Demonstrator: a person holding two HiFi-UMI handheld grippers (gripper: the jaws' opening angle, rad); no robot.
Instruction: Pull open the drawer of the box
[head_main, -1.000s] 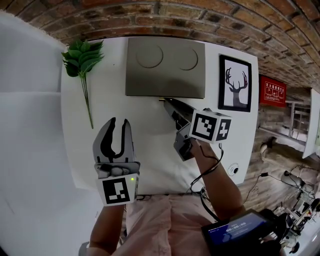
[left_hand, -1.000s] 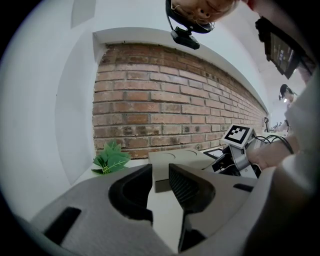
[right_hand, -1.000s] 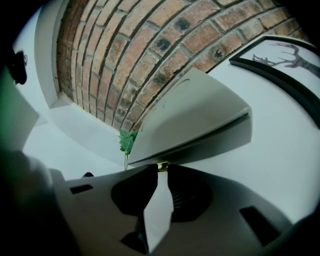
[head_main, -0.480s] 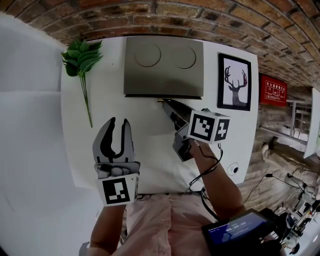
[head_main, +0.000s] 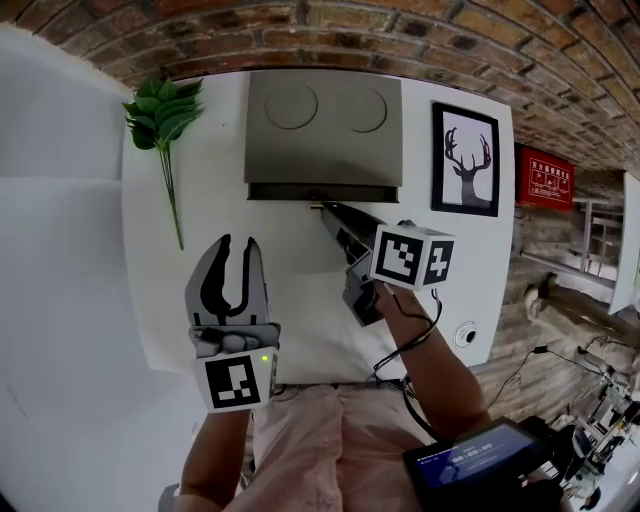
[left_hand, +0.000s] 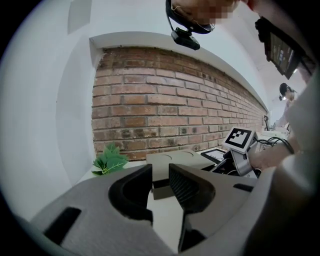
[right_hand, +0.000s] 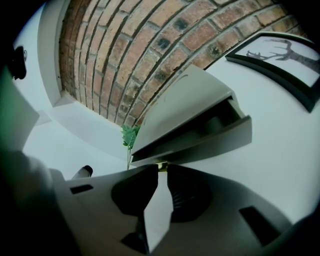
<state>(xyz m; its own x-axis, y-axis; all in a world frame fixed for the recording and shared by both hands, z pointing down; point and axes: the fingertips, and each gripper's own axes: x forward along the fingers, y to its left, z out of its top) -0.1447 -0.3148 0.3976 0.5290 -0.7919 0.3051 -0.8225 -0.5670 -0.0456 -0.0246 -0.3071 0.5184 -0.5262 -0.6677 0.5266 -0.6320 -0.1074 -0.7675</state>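
On table, grey box drawer ajar; right tongs pinch brass knob; left tongs open.

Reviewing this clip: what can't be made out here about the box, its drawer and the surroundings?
- Inside of the drawer: the head view shows only a dark slit under the box top; in the right gripper view the drawer's own front hides it.
- The knob: the right gripper jaws cover it in the head view; in the right gripper view only a gold sliver shows.
- Print on the red sign: too small in the head view.
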